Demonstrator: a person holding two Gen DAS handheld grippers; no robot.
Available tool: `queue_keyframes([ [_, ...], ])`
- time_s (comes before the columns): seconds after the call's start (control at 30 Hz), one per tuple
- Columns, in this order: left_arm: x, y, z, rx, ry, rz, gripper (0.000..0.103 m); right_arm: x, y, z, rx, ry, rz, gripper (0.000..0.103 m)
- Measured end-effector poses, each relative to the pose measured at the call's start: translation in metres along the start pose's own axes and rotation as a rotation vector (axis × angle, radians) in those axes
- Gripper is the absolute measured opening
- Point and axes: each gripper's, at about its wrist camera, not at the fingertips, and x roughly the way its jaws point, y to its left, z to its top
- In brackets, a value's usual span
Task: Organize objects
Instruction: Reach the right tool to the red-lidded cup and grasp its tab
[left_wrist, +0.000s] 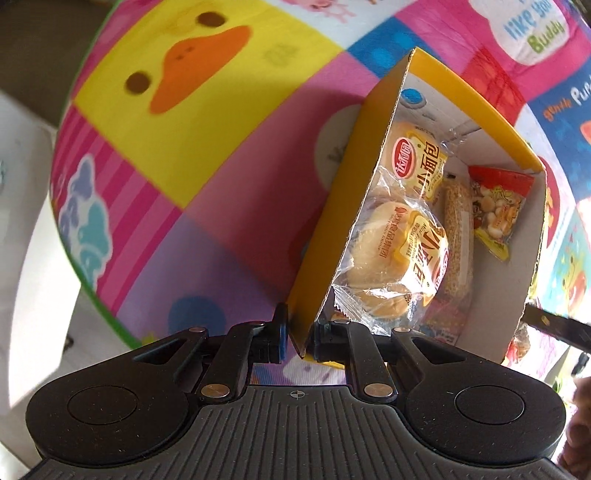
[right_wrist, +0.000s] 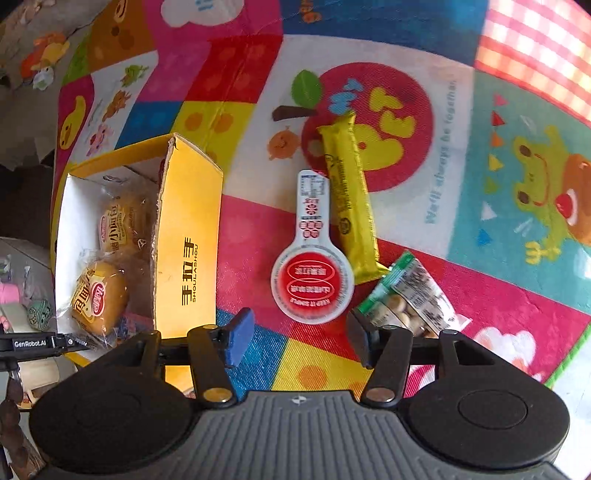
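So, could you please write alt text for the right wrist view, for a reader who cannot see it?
The open right gripper hovers over a colourful cartoon mat, just below a white spoon-shaped snack pack, with a yellow bar and a green-edged bag of snacks beside it. At left, a yellow box holds wrapped buns.

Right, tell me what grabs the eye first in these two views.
The loud patchwork cartoon mat fills both views. On it stands a yellow cardboard box holding wrapped buns, the left gripper pinching its wall. Beside the box, under the open right gripper, lie a spoon-shaped red-and-white packet and a yellow bar.
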Motion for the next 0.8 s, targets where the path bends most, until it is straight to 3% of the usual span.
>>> queue_keyframes([
  [0.07,0.0,-0.003,-0.001,-0.015,-0.002,-0.004,0.014,0.016,0.001,0.008,0.018,0.012,-0.039,0.056],
  [0.1,0.001,-0.004,0.0,-0.02,-0.005,-0.006,0.014,0.021,0.0,0.012,0.032,0.012,-0.053,0.066],
  [0.27,0.001,-0.006,-0.002,-0.02,-0.021,-0.008,0.015,0.031,-0.002,0.026,0.066,-0.012,-0.039,0.073],
  [0.5,0.004,0.006,0.005,0.007,-0.009,0.01,0.014,0.023,-0.016,0.008,0.009,-0.002,-0.014,0.072],
  [0.8,0.012,0.001,0.009,0.017,0.004,0.022,0.014,-0.005,-0.015,-0.018,-0.114,-0.092,-0.017,0.072],
])
